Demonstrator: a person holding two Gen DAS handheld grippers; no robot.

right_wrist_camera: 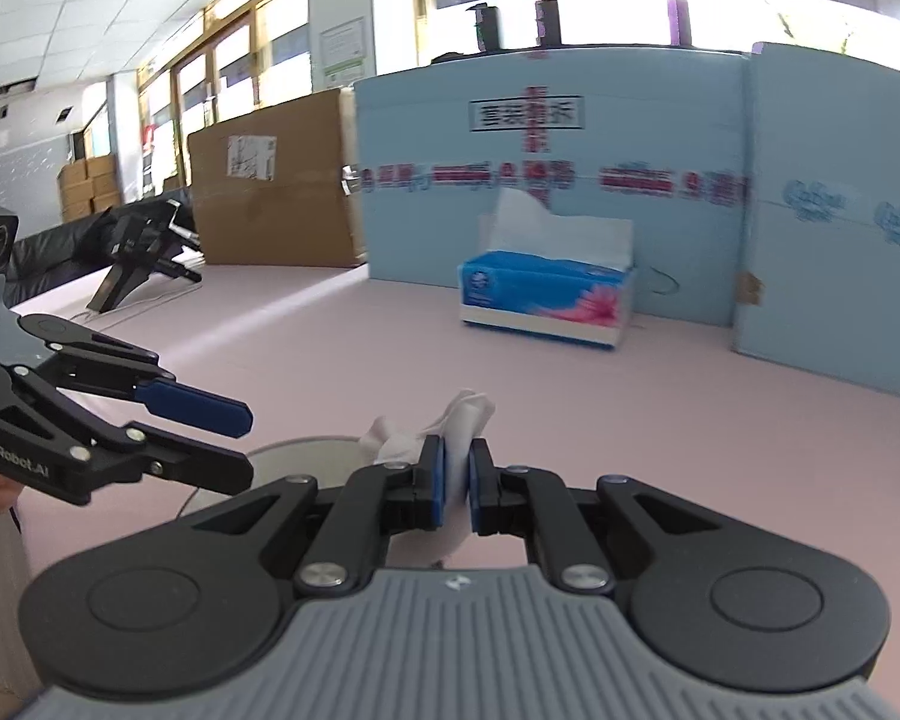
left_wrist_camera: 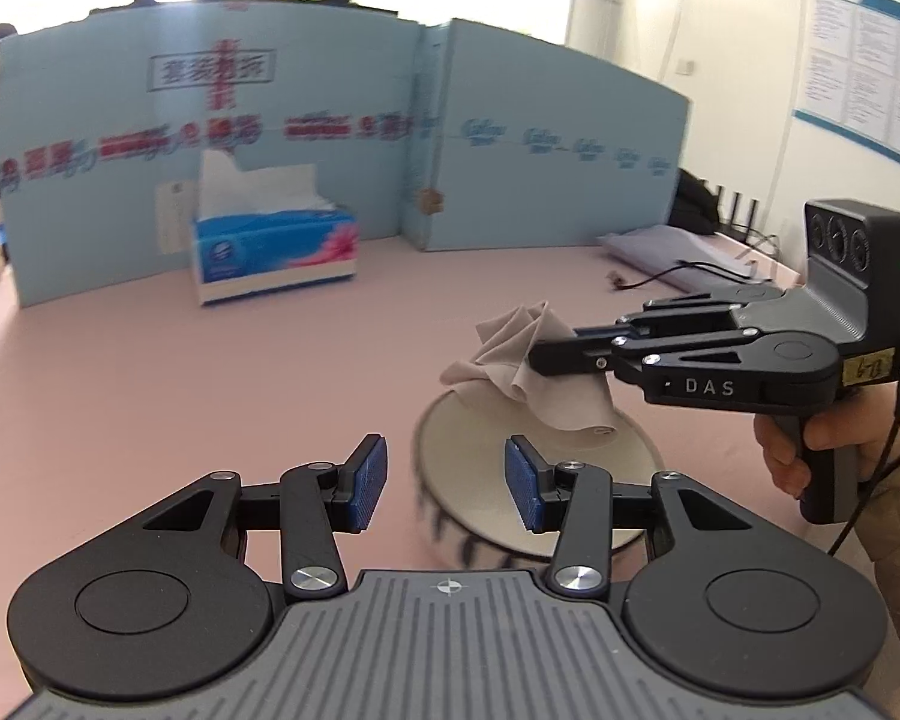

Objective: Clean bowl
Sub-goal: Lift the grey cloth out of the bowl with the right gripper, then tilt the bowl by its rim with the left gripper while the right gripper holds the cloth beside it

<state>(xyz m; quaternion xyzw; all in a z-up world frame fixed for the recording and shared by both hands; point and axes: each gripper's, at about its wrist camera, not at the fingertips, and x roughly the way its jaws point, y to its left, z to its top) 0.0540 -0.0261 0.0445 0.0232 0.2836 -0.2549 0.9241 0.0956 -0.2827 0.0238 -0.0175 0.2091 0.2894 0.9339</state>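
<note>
Bowl (left_wrist_camera: pixel 534 480) looks rigid, light (likely slippery); grip its rim. Left gripper (left_wrist_camera: pixel 447 483) gapes empty. Right gripper (right_wrist_camera: pixel 456 483) pinches a soft cloth (left_wrist_camera: pixel 528 366).

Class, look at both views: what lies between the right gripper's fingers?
A bunched beige cloth, pinched between the right gripper's fingers, clearest in the right wrist view; it hangs above the bowl.

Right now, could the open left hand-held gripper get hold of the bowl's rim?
Probably yes: the left hand-held gripper is open just before the bowl, whose near rim is bare; the cloth hangs farther back.
</note>
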